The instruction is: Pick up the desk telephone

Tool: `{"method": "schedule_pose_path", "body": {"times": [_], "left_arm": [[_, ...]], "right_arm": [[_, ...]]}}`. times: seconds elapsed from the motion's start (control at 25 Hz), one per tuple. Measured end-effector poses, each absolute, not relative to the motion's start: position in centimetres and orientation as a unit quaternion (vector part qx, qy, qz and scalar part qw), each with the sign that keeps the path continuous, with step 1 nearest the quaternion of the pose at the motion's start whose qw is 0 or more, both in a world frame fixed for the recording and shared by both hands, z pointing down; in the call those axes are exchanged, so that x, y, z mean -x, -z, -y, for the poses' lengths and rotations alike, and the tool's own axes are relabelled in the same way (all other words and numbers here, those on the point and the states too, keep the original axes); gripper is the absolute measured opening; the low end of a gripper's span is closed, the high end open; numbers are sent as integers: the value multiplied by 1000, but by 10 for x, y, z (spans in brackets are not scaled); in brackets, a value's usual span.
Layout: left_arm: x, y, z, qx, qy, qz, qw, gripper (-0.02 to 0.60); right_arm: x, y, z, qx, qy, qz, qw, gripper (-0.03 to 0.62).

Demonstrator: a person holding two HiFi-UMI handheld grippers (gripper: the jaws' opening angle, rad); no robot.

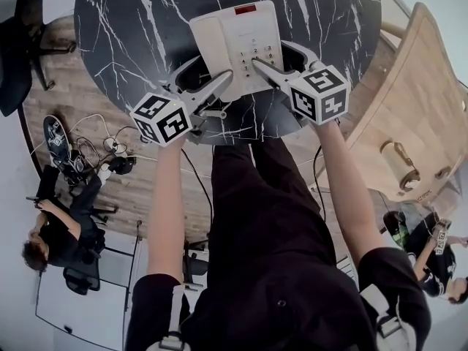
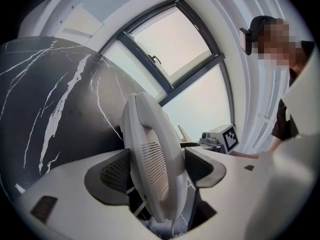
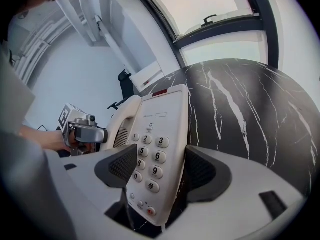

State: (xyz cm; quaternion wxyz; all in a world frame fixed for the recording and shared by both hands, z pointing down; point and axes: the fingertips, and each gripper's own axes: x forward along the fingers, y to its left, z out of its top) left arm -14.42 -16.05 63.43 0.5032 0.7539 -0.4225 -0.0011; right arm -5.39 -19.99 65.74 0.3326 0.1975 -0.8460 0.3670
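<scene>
A cream desk telephone (image 1: 245, 46) lies flat on the round black marble table (image 1: 146, 20), with its handset (image 1: 208, 39) on the cradle at its left. My left gripper (image 1: 205, 79) stands open at the phone's near left, its jaws on either side of the handset (image 2: 152, 159), with a gap at the right pad. My right gripper (image 1: 274, 55) is open at the near right. One finger lies over the keypad (image 3: 150, 149) and the other sits beside the phone's right edge. Neither gripper lifts the phone.
The table's near edge (image 1: 241, 134) is just below both grippers. A light wooden chair (image 1: 409, 108) stands to the right. Cables and a power strip (image 1: 88, 148) lie on the wooden floor at left, near a seated person (image 1: 58, 232). Another person (image 1: 431, 254) is at lower right.
</scene>
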Motion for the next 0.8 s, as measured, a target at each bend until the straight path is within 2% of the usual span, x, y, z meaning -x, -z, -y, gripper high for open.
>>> {"method": "schedule_pose_path", "body": {"times": [0.56,0.8], "left_arm": [[144,-637,160,-747,6,418,517,359],[144,-635,162,-725,13,446,525,331]], "right_arm": [[55,-663,201,-191,-390,843,318,308],[54,-664,202,-202,-390,838,323,309]]}}
